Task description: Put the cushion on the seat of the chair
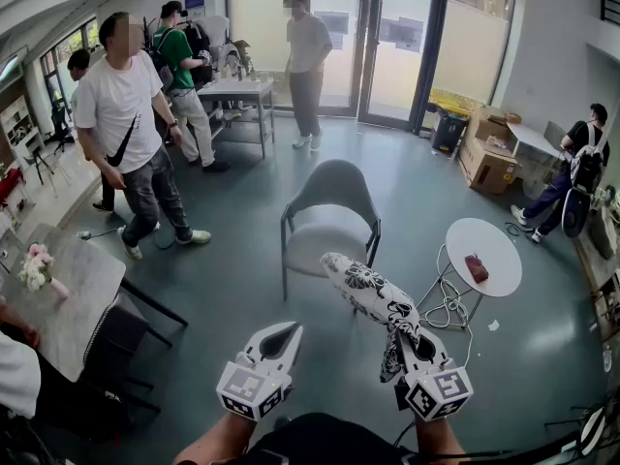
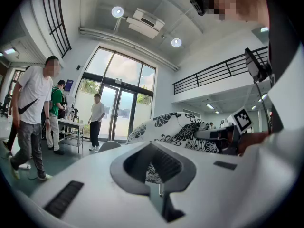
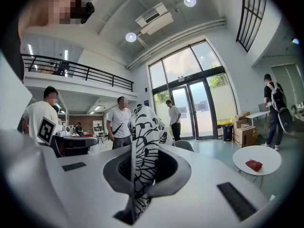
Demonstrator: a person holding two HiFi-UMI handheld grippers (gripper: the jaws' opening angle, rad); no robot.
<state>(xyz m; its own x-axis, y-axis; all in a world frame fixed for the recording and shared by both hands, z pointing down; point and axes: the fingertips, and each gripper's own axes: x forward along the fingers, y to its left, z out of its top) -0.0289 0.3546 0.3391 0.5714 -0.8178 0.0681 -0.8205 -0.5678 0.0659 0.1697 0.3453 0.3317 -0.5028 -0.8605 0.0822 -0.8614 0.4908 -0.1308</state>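
Note:
The white cushion (image 1: 373, 294) with black flower print hangs in the air in front of me, slanting up and left toward the chair. My right gripper (image 1: 405, 342) is shut on its near corner; in the right gripper view the cushion (image 3: 142, 141) stands up between the jaws of the right gripper (image 3: 135, 194). The grey chair (image 1: 329, 226) with its bare seat stands just beyond the cushion, facing me. My left gripper (image 1: 289, 332) is shut with nothing in it, left of the cushion and below it. In the left gripper view the cushion (image 2: 175, 127) fills the right middle, beyond the left gripper (image 2: 159, 186).
A round white table (image 1: 484, 245) with a red item (image 1: 477, 267) stands right of the chair, cables on the floor beside it. A grey table (image 1: 68, 289) with flowers is at my left. Several people stand behind, the nearest (image 1: 126, 134) at back left. Cardboard boxes (image 1: 489, 163) sit far right.

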